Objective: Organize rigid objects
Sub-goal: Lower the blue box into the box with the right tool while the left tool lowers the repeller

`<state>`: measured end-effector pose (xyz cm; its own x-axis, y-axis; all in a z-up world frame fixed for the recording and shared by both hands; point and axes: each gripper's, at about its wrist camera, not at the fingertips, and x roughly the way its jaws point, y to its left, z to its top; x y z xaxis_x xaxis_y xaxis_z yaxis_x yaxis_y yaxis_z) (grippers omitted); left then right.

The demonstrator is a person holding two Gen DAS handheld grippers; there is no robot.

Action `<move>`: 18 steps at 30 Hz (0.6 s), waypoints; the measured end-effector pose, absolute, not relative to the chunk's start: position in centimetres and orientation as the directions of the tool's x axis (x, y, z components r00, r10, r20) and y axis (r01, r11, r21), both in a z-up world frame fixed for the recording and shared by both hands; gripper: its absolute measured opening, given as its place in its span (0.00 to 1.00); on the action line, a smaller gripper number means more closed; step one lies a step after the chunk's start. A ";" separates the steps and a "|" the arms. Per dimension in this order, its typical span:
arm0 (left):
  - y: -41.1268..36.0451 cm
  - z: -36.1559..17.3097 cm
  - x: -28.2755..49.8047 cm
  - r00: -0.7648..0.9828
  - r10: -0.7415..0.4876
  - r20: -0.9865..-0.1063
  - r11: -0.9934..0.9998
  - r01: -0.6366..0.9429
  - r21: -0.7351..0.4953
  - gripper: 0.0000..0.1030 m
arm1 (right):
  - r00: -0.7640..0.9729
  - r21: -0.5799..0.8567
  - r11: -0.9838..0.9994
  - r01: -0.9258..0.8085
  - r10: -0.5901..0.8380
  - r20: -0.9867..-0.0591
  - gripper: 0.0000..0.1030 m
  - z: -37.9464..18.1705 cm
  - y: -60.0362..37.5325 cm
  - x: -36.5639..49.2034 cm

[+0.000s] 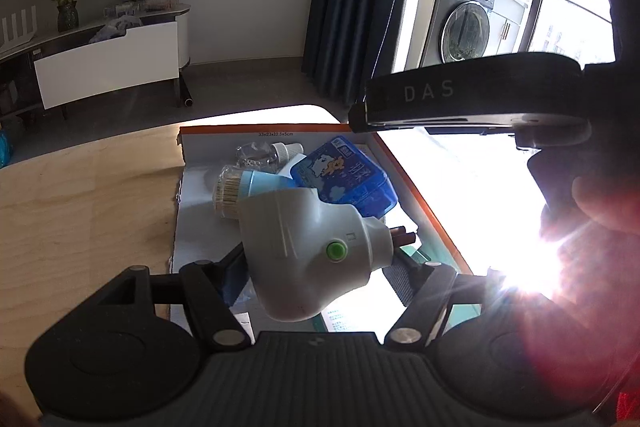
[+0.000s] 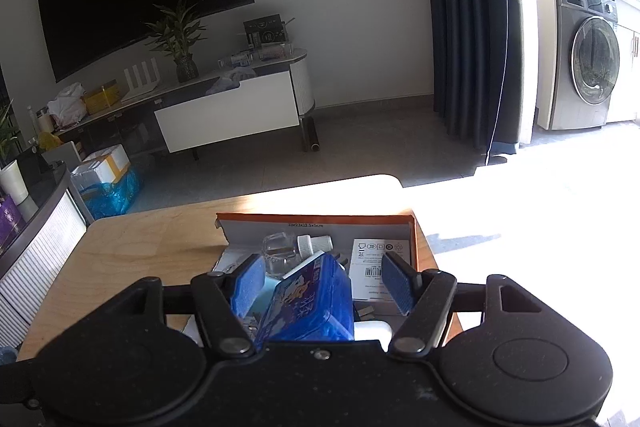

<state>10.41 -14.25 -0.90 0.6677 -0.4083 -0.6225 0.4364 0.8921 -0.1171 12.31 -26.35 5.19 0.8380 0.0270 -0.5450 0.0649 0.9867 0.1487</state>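
An orange-edged cardboard box [image 1: 416, 187] lies open on the wooden table [image 1: 80, 211]. My left gripper [image 1: 320, 267] is shut on a white plug-in device [image 1: 308, 251] with a green button, held over the box. In the box lie a blue packet [image 1: 344, 179], a toothpick jar [image 1: 236, 191] and a clear bottle [image 1: 264, 155]. My right gripper [image 2: 324, 283] is open above the box [image 2: 316, 219], its blue pads [image 2: 248, 283] on either side of the blue packet [image 2: 308, 307]. The clear bottle [image 2: 288, 247] lies beyond it.
The right gripper's black body [image 1: 472, 99] hangs at the upper right of the left wrist view. Bright sun glare [image 1: 532, 267] washes out the table's right side. A TV cabinet [image 2: 228, 107] and a washing machine [image 2: 588, 59] stand beyond the table.
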 end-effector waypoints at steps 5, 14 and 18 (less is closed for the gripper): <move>-15.0 -1.1 10.6 0.654 -0.425 -0.626 0.881 0.456 -0.122 0.69 | 0.850 0.134 0.987 0.091 -0.007 -0.526 0.76 5.9 -27.7 10.6; -16.7 -1.6 10.3 0.621 -0.464 -0.631 0.855 0.500 -0.137 0.71 | 0.859 0.147 0.978 0.149 -0.054 -0.510 0.77 6.7 -29.8 7.4; -16.1 -1.4 9.8 0.636 -0.454 -0.624 0.864 0.486 -0.132 0.79 | 0.861 0.146 0.978 0.150 -0.056 -0.506 0.78 6.8 -29.7 6.4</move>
